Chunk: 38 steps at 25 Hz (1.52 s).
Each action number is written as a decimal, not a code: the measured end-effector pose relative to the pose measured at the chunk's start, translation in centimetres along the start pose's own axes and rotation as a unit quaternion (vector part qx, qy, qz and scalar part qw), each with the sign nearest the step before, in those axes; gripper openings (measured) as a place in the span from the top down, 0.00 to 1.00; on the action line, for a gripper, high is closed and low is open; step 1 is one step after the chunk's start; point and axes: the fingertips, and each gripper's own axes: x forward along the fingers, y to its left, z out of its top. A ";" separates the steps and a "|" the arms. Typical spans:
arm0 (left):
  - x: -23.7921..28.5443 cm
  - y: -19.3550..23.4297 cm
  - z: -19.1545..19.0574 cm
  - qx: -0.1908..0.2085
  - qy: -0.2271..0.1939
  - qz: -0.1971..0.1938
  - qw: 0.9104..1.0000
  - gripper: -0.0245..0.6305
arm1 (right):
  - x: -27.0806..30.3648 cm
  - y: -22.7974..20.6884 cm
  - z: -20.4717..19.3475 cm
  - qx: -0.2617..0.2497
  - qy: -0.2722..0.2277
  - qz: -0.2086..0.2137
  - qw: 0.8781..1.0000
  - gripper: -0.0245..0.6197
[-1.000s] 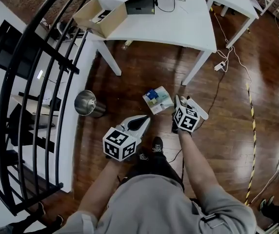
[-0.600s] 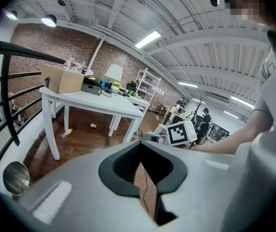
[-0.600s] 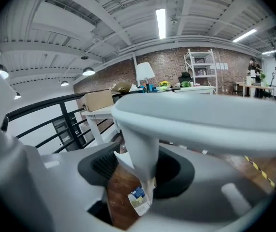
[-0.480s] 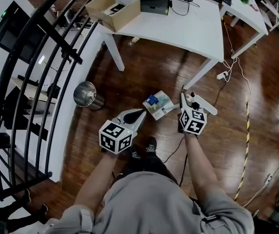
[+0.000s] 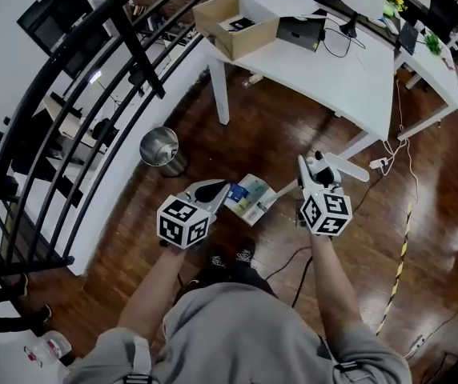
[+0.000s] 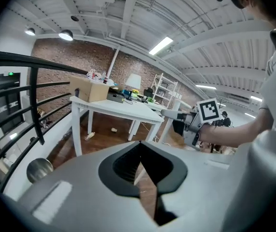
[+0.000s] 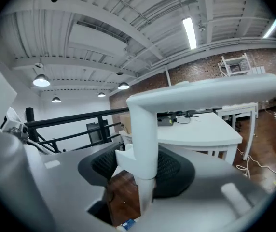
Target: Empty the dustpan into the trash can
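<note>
My right gripper (image 5: 312,169) is shut on the white handle (image 5: 349,169) of the dustpan (image 5: 250,199), which hangs off the dark wood floor, low and to its left. The pan carries blue and pale paper scraps. In the right gripper view the handle (image 7: 143,139) stands upright between the pads, with a blue scrap (image 7: 126,224) below. The round metal trash can (image 5: 160,148) stands by the railing, up and left of the pan; it also shows in the left gripper view, where the can (image 6: 39,169) is low left. My left gripper (image 5: 215,188) is shut and holds nothing, just left of the pan.
A white table (image 5: 349,70) with a cardboard box (image 5: 235,24) and cables stands beyond the pan. A black railing (image 5: 93,78) runs along the left over a stairwell. Cords and a power strip (image 5: 379,164) lie on the floor at right. My shoes (image 5: 241,256) are below the pan.
The right gripper has risen with the dustpan, lifting it off the floor. The left gripper has shifted left toward the trash can, and the view has swung that way.
</note>
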 end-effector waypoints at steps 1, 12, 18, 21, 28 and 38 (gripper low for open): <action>-1.0 0.9 -0.1 -0.003 -0.003 0.014 1.000 0.95 | 0.5 1.4 1.3 -0.004 -0.010 0.018 1.000 0.66; -12.0 11.6 2.7 -0.016 -0.072 0.115 0.991 0.95 | 7.8 18.7 15.8 -0.026 -0.097 0.174 0.980 0.66; -17.3 19.3 4.8 -0.021 -0.104 0.122 0.987 0.95 | 12.2 27.4 19.5 -0.043 -0.117 0.196 0.973 0.66; -19.5 23.5 5.5 -0.028 -0.114 0.129 0.985 0.95 | 14.8 30.6 19.8 -0.051 -0.116 0.196 0.972 0.66; -22.8 28.9 4.6 -0.044 -0.119 0.131 0.983 0.95 | 19.5 36.0 17.7 -0.065 -0.113 0.182 0.975 0.66; -24.5 34.3 3.8 -0.067 -0.125 0.131 0.981 0.95 | 24.3 42.8 17.5 -0.098 -0.104 0.185 0.972 0.66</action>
